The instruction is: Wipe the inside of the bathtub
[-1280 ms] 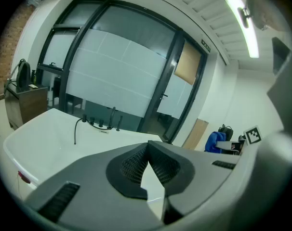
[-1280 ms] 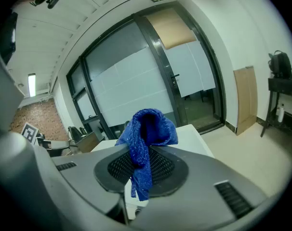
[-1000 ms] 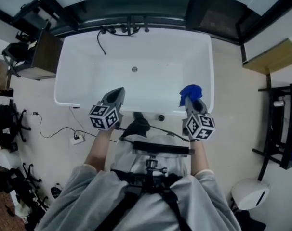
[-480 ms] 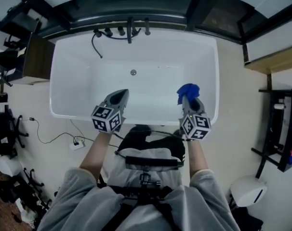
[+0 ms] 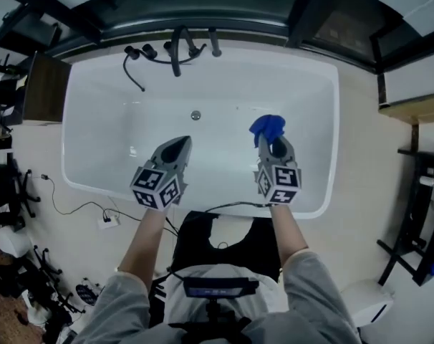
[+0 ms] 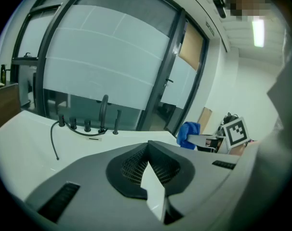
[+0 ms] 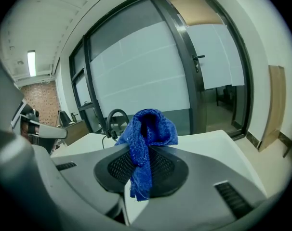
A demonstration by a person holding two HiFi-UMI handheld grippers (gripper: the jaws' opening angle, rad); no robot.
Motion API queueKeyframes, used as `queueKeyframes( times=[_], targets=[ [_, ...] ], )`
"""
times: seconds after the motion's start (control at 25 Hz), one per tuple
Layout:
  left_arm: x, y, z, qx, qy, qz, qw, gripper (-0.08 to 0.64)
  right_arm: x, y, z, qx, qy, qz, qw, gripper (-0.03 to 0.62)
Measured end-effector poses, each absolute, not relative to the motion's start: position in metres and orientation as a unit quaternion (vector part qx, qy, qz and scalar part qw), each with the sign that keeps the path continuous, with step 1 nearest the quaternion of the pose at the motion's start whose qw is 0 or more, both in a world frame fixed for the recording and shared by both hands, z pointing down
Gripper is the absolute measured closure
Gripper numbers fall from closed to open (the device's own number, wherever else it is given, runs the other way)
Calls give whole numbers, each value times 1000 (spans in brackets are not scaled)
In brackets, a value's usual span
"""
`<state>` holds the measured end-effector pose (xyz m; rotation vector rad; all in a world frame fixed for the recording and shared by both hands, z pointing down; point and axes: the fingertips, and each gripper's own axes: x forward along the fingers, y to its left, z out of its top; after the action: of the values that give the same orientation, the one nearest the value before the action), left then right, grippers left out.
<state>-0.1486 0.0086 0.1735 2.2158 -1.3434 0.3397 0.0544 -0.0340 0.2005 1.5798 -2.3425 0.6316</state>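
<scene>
Cloth up over the tub, first stroke not yet made.

The white bathtub point(image 5: 109, 142) takes up the floor in front of the person, with black taps point(image 5: 177, 49) along its far rim and a small drain point(image 5: 195, 115) in the middle of the bottom. Both claws hang over the near half of the basin, and as far as I can tell neither touches the enamel. The left claw point(image 5: 180, 143), left of centre, is pressed together with nothing in it. The right claw point(image 5: 271, 143), further right, pinches a blue cloth point(image 5: 267, 126) that bunches above its tips and trails a tail between them. I'd judge this the approach. The next move calls for lowering the right claw until the cloth bears on the tub's inner wall or floor, then sweeping it across.
</scene>
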Motion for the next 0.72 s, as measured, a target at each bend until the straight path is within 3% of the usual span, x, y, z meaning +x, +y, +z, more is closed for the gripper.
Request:
queueKeyframes(
  times=[0.72],
  targets=[
    [-109,-158,329,828,-485,151,238,554,2,-227,371,526,-824,180,108,531]
  ],
)
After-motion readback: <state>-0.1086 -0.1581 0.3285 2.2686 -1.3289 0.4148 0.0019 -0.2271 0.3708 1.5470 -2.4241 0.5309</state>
